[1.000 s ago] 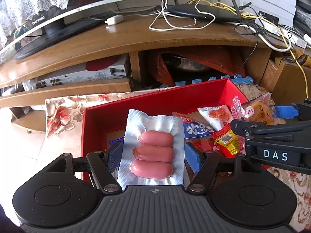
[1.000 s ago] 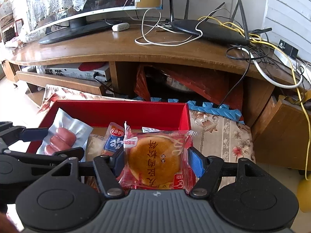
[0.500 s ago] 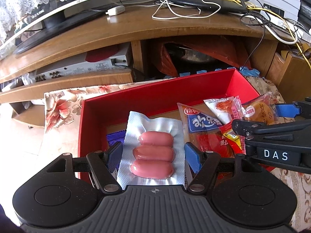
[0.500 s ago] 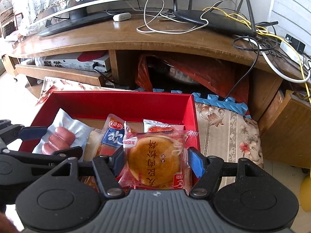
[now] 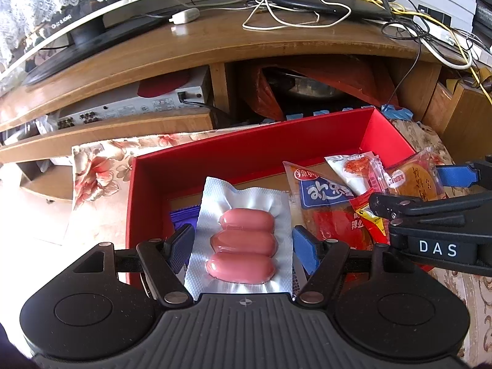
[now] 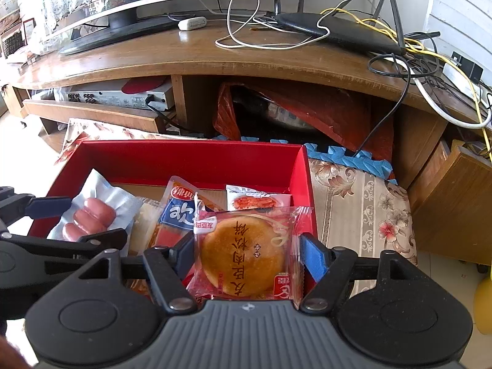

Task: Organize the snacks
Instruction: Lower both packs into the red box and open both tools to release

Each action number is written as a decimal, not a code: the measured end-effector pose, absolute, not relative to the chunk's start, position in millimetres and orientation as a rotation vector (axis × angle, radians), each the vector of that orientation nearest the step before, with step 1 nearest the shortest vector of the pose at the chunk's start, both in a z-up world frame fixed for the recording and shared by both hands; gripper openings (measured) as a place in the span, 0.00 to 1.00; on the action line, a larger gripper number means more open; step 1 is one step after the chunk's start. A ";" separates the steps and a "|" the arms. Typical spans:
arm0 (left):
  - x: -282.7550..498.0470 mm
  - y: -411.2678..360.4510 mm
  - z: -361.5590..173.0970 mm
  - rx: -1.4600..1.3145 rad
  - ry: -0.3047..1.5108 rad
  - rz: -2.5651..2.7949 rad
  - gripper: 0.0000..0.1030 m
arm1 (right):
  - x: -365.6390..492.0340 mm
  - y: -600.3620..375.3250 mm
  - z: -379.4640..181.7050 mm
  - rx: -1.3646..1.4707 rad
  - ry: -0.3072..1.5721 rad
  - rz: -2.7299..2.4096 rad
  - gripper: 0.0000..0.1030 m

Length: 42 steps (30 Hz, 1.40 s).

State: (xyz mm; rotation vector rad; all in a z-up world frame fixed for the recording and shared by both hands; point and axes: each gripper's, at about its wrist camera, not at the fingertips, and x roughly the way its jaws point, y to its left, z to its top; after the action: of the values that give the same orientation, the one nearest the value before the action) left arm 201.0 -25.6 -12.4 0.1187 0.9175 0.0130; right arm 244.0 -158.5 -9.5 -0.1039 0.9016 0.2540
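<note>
My left gripper point(image 5: 243, 246) is shut on a clear vacuum pack of three pink sausages point(image 5: 243, 243) and holds it over the left part of an open red box point(image 5: 246, 150). My right gripper point(image 6: 247, 253) is shut on a wrapped round golden pastry point(image 6: 243, 255) over the box's right part point(image 6: 190, 156). Inside the box lie a blue-and-red snack packet point(image 5: 326, 196) and a small white-and-red packet point(image 5: 353, 169). The sausage pack also shows in the right wrist view point(image 6: 92, 215), and the pastry in the left wrist view point(image 5: 412, 181).
The box sits on a floral cloth point(image 6: 363, 209). Behind it is a wooden TV stand point(image 5: 215, 46) with a monitor, a router point(image 6: 338, 30) and tangled cables. Blue foam mat pieces point(image 6: 347, 156) and a red bag point(image 6: 307, 107) lie under the stand.
Both grippers have moved down and forward over the box, still holding their packs. More of the box's inside and its packets has come into view.
</note>
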 end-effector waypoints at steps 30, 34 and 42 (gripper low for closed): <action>194.1 -17.5 -2.5 0.090 0.891 0.022 0.81 | 236.2 -161.7 1.0 -0.079 0.885 0.252 0.75; 191.2 -16.3 0.4 0.086 0.883 0.021 0.83 | 232.9 -162.4 4.9 -0.074 0.875 0.250 0.76; 185.6 -12.4 5.4 0.077 0.873 0.037 0.86 | 229.4 -160.1 10.9 -0.074 0.853 0.253 0.78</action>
State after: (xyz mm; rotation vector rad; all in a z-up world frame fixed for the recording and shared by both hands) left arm 185.6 -12.4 5.4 0.0775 0.8729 0.0373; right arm 229.4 -160.1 10.9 -0.0739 0.8531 0.2527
